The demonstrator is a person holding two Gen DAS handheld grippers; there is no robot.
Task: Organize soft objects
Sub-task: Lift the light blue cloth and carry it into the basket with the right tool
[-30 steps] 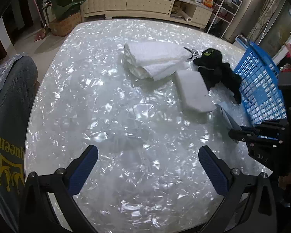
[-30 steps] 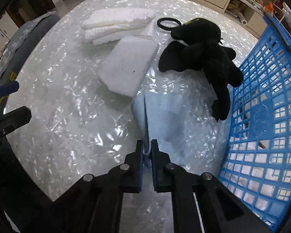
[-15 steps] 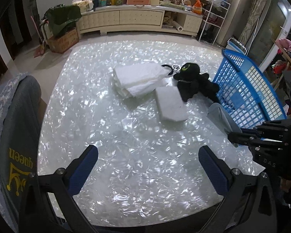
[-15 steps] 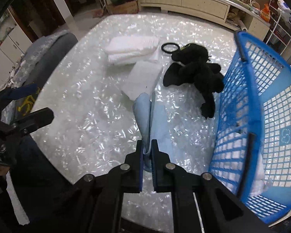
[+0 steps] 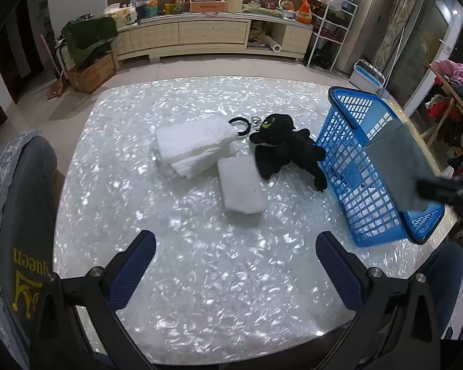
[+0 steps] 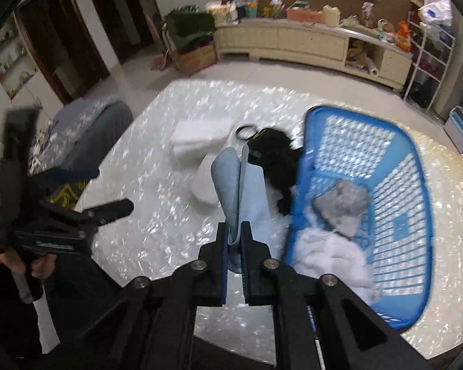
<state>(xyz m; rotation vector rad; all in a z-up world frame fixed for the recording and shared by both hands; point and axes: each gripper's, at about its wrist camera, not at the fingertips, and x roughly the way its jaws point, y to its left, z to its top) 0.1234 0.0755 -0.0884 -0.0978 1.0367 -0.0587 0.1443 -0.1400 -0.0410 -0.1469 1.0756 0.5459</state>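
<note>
My right gripper (image 6: 234, 231) is shut on a light blue cloth (image 6: 231, 182) and holds it in the air beside the blue basket (image 6: 416, 191); in the left wrist view the cloth (image 5: 395, 160) hangs over the basket (image 5: 348, 141). The basket holds a grey item (image 6: 344, 206) and white fluff (image 6: 327, 252). My left gripper (image 5: 236, 249) is open and empty above the table's near side. On the table lie a black plush toy (image 5: 281, 148), a white sponge block (image 5: 240, 188) and a folded white towel (image 5: 194, 145).
The pearly white table (image 5: 200, 277) has a black ring (image 5: 240, 125) beside the towel. A grey chair back (image 5: 18, 215) stands at the table's left edge. A cream sideboard (image 5: 213, 37) runs along the far wall.
My right gripper has lifted the blue cloth off the table and carried it up and right toward the basket. Both grippers have pulled back and risen; the left stays open.
</note>
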